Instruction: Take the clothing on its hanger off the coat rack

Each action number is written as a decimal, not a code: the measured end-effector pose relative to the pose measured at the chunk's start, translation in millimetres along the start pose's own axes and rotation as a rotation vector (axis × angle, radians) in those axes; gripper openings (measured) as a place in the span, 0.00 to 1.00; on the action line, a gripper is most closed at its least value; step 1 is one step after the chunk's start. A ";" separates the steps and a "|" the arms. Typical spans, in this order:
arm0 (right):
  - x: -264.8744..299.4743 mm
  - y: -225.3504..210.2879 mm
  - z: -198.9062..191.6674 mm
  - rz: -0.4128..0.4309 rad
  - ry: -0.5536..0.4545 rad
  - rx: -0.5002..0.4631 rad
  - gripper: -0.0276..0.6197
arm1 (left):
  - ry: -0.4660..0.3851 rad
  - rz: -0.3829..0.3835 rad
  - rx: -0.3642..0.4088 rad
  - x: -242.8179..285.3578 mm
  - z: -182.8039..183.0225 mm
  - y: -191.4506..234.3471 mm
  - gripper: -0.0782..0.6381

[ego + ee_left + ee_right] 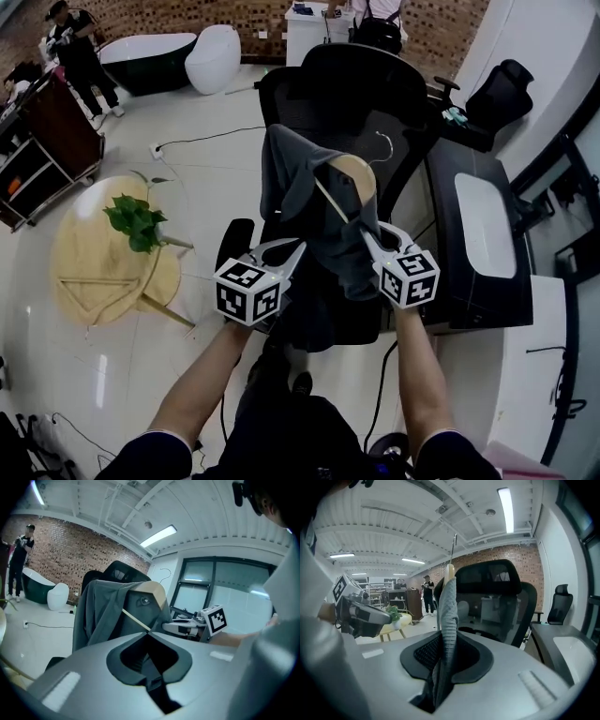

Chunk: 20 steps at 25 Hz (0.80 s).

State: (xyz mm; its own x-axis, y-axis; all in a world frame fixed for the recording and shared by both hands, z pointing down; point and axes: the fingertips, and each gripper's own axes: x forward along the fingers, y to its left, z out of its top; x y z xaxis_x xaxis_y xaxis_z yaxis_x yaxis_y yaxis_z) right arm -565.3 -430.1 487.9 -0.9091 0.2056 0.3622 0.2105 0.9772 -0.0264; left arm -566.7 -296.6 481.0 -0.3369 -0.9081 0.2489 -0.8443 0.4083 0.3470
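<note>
A grey garment (289,178) hangs on a wooden hanger (357,174) with a metal hook (384,145), held in the air in front of a black office chair (361,89). My right gripper (367,236) is shut on the garment's hem; in the right gripper view the cloth (449,606) runs up from between the jaws of that gripper (447,638). My left gripper (298,248) is at the garment's lower left. In the left gripper view the hanger's thin bar (135,619) ends at the closed tips of that gripper (149,631).
A round wooden table (89,258) with a green plant (136,221) stands at the left. A black desk (469,281) with a white pad runs along the right. Far back are a dark bathtub (141,58), a trolley (47,141) and a person (77,52).
</note>
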 end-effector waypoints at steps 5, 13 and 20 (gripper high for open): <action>17.6 21.0 -58.8 0.058 0.087 0.063 0.13 | 0.040 0.025 -0.046 -3.9 -39.2 2.9 0.13; 51.1 55.6 -159.0 0.122 0.210 0.196 0.13 | 0.118 0.047 -0.106 -8.4 -103.0 14.9 0.13; 73.4 50.8 -234.4 0.091 0.308 0.336 0.13 | 0.169 0.028 -0.145 -3.5 -144.0 7.4 0.13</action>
State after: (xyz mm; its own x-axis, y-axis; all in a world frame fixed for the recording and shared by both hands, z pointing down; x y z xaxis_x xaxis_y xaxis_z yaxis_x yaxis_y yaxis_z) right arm -537.0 -377.6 731.5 -0.7324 0.3155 0.6034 0.1100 0.9294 -0.3524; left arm -511.7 -276.9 612.9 -0.2747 -0.8724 0.4043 -0.7623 0.4538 0.4614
